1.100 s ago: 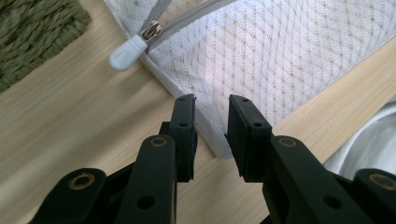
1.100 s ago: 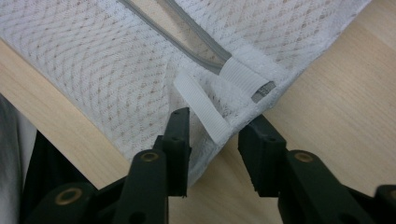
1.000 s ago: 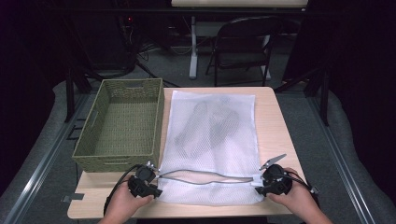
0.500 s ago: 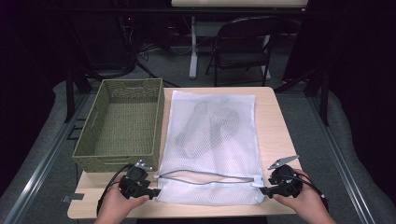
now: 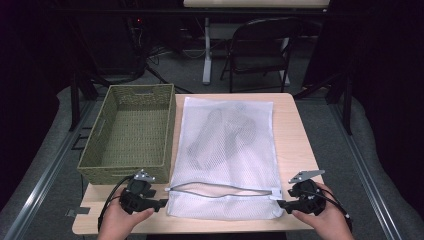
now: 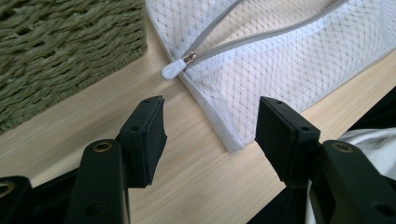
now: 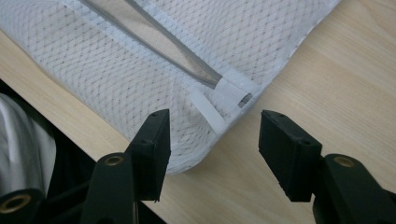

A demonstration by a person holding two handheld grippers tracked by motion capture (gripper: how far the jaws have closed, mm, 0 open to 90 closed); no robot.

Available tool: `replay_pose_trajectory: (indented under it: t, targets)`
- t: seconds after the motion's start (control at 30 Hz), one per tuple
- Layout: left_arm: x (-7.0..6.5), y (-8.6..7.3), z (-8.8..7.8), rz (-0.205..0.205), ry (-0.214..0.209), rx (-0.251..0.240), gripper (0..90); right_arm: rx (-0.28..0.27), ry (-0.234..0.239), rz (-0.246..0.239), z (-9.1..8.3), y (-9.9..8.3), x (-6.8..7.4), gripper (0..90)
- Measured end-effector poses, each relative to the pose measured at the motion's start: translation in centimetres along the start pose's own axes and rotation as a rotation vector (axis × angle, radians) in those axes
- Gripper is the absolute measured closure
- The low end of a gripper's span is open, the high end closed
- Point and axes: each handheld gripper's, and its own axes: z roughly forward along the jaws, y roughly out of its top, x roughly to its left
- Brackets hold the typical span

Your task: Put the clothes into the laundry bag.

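Table (image 5: 295,130) — mesh bag (image 5: 227,160) lies flat at centre, dark garment inside, basket (image 5: 130,132) to its left. Zipper (image 5: 220,191) along near edge gapes, unclosed. Left gripper (image 5: 162,202) and right gripper (image 5: 281,203) — jaws just opened, apart, holding nothing, at the near corners.

Your left gripper (image 6: 210,135) hangs over the pale wooden bench (image 6: 196,186), its two black jaws having just been opening, with bare wood and the near corner of the white mesh laundry bag (image 6: 280,70) showing between them, untouched by either pad. The bag's grey zipper (image 6: 261,37) ends at a white pull tab (image 6: 173,70) just beyond the jaws. The olive woven basket (image 6: 60,51) stands at upper left, close beside the bag.
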Motion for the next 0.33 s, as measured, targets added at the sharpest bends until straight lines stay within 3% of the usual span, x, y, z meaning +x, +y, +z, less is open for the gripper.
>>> replay_pose_trajectory:
  t: [0.33]
  targets:
    - [0.59,-0.34,-0.61,-0.033,0.005,-0.029,42.2,0.001,0.015,-0.011,0.28,0.33,0.62,43.2]
